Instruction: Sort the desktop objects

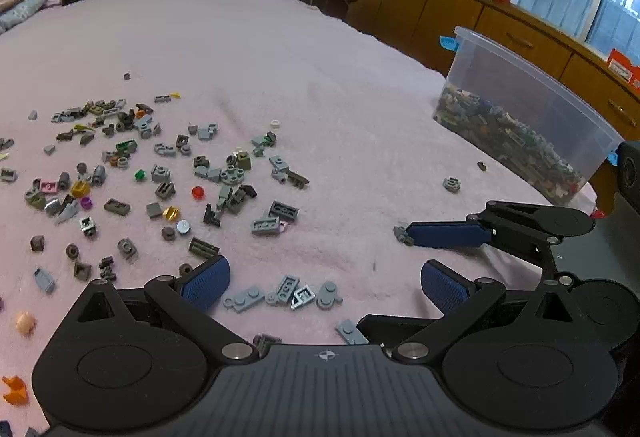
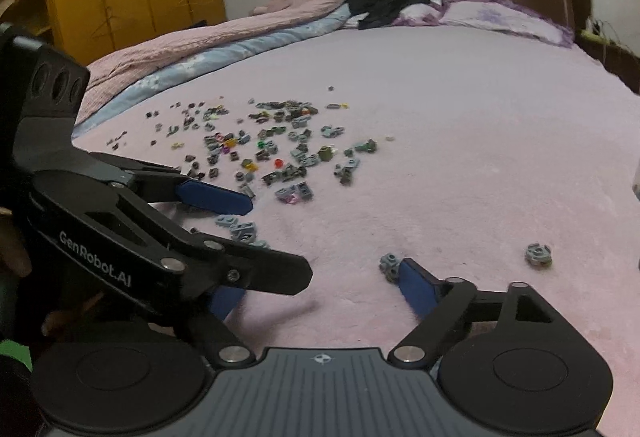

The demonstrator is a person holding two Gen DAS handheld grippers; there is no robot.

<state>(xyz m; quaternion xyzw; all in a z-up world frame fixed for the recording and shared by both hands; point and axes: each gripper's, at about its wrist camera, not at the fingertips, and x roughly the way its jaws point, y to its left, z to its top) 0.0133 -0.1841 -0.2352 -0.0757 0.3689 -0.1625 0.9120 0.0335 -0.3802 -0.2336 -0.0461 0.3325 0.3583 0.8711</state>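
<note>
Evidently both tools stand with jaws apart and nothing clamped. The left gripper [image 1: 324,283] is held low over the pink bedspread [image 1: 320,85], and just between its blue pads a small cluster of light-grey brick plates [image 1: 284,293] lies loose on the cloth, 4 or so pieces touching one another. The right gripper [image 2: 320,283] is likewise spread, with 1 small grey brick [image 2: 389,264] lying right at the tip of its right-hand pad [image 2: 416,287] and not gripped.

For a clean pick, 1 piece should be singled out rather than the whole cluster, and the pads brought down on its long edges, since the soft cloth would probably let thin plates tip or sink.

Further ahead of the left gripper and to its left, the main scatter of toy bricks [image 1: 160,177] is spread out: mostly grey and dark pieces, with a few red, green, gold and purple ones. A round grey piece [image 1: 452,184] lies apart on the right. Beyond it, at the bed's edge, the clear plastic bin [image 1: 532,105] is seen, its bottom already covered with mixed bricks.
</note>
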